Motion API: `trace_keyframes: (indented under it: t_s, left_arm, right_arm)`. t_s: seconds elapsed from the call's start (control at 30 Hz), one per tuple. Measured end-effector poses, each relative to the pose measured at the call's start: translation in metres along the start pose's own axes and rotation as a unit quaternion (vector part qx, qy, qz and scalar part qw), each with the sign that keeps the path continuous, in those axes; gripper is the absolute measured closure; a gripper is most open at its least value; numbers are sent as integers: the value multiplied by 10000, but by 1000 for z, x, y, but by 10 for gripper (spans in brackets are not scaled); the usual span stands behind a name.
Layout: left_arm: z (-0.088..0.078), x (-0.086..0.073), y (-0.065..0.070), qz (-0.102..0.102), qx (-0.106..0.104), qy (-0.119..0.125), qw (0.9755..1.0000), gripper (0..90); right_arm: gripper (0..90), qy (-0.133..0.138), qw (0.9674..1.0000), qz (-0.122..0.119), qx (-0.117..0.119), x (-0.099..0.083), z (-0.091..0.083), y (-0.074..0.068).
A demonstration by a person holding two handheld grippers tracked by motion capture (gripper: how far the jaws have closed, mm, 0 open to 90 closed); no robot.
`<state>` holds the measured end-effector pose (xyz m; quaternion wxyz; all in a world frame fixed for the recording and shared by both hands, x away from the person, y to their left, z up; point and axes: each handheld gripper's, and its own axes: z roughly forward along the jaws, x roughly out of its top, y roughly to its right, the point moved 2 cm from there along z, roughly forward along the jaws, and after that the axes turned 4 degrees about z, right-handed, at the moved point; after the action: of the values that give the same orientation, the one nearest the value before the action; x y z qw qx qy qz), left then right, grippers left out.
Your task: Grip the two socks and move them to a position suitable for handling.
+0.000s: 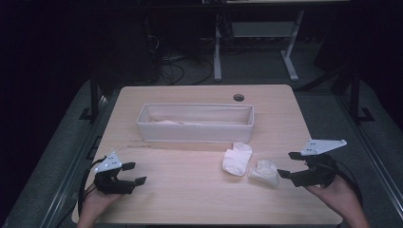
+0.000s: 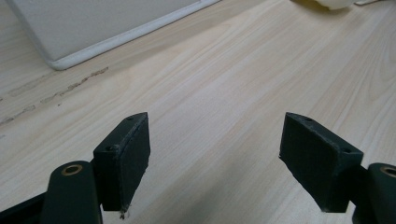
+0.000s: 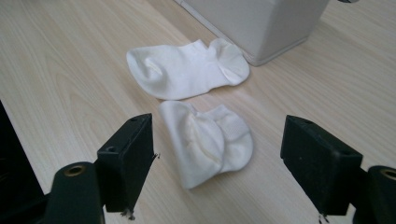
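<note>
Two white ankle socks lie on the light wooden table [image 1: 190, 190]. One sock [image 1: 237, 158] [image 3: 187, 69] lies flat, its end touching the front corner of a long white fabric bin [image 1: 195, 122] [image 3: 261, 23]. The other sock [image 1: 264, 172] [image 3: 208, 140] is crumpled just to its right. My right gripper [image 1: 289, 165] [image 3: 217, 163] stands open just right of the crumpled sock, which lies ahead of and partly between the jaws in the right gripper view. My left gripper [image 1: 134, 173] [image 2: 215, 158] stands open over bare wood at the front left, holding nothing.
The bin [image 2: 93, 28] holds something pale and flat inside. A round cable hole [image 1: 238, 97] sits at the table's back right. Beyond the table stand desk legs [image 1: 217, 47] and cables on a dark floor.
</note>
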<state>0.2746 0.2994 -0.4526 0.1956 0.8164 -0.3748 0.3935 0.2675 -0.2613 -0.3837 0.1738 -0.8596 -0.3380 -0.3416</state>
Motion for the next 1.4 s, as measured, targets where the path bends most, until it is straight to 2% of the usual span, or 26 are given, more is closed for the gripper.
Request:
trace_keyframes:
  t_s: [0.27, 0.73, 0.9, 1.13, 1.4]
  left_arm:
    - [0, 1, 2, 7, -22, 10, 10000, 244]
    - [0, 2, 5, 79, -14, 23, 10000, 244]
    - [-1, 2, 4, 67, 3, 51, 10000, 244]
    - [-2, 2, 4, 93, -6, 54, 9999, 245]
    - [-2, 2, 4, 103, -6, 55, 9999, 245]
  right_arm:
    - [253, -142, 9994, -271, 158, 23, 8, -9]
    - [263, -379, 9964, -641, 404, 50, 28, -22]
    - [277, -617, 9931, -854, 519, 61, 47, -28]
    - [287, -782, 9906, -962, 580, 68, 61, -30]
    - [306, -1024, 9867, -1055, 688, 73, 85, -29]
